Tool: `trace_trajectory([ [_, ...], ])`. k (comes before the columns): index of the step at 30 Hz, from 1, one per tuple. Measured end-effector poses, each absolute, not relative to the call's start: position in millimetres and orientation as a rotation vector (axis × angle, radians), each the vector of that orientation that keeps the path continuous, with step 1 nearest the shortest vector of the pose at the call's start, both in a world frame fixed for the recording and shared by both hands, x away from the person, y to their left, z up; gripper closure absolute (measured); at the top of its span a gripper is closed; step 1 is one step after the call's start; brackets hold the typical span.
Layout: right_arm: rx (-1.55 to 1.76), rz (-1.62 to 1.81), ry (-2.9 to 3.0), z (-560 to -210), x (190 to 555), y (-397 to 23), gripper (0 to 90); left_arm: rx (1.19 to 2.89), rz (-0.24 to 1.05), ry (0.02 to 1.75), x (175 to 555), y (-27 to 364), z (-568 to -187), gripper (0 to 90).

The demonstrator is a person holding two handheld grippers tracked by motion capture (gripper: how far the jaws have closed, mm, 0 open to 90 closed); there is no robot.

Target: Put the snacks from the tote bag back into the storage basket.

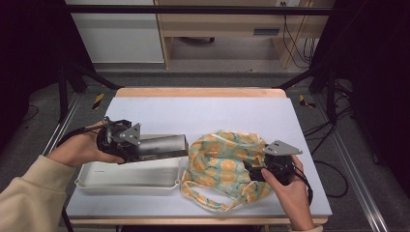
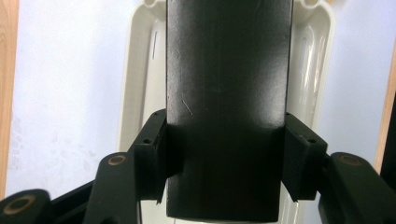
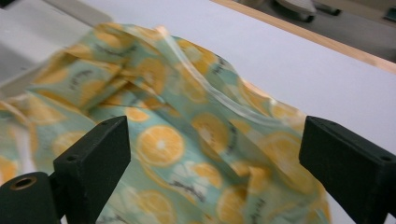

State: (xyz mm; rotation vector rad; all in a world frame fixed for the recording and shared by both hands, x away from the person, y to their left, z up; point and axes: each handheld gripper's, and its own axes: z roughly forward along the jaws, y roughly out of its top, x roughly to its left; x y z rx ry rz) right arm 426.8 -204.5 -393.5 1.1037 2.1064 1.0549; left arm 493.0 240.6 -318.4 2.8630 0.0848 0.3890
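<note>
Black box (image 2: 228, 107) clamped in L gripper (image 1: 126, 145), level over white tray (image 1: 96, 180), prob. for bagging. R gripper (image 3: 212, 158) jaws wide apart, nothing held, orange-print bag (image 3: 177, 135) just ahead, ready to grab.

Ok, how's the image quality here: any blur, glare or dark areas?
High view: sharp, evenly lit on the table, dark at both side edges. Left gripper view: the black box is crisp with a faint sheen; the white tray is bright. Right gripper view: the orange-print bag is softly blurred, far table edge too.

Beige sleeve (image 1: 21, 193); black grippers w/ grey triangular plates (image 1: 282, 148), black cables, brass-coloured pivot screws.
</note>
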Motion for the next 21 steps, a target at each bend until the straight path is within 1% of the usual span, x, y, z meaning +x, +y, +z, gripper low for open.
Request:
trace_trajectory([
  [9,1.159,1.042,2.057,-407.4,417.3,-227.9,8.2,2.867,0.4,0.108,495.6,253.1,-322.0,43.5],
  [15,1.15,0.995,2.035,-420.0,410.4,-234.0,8.1,2.864,0.404,0.12,496.6,257.5,-324.3,43.5],
  [21,1.178,1.043,2.031,-431.8,407.5,-237.0,8.3,2.866,0.41,0.125,497.7,260.1,-326.1,43.5],
])
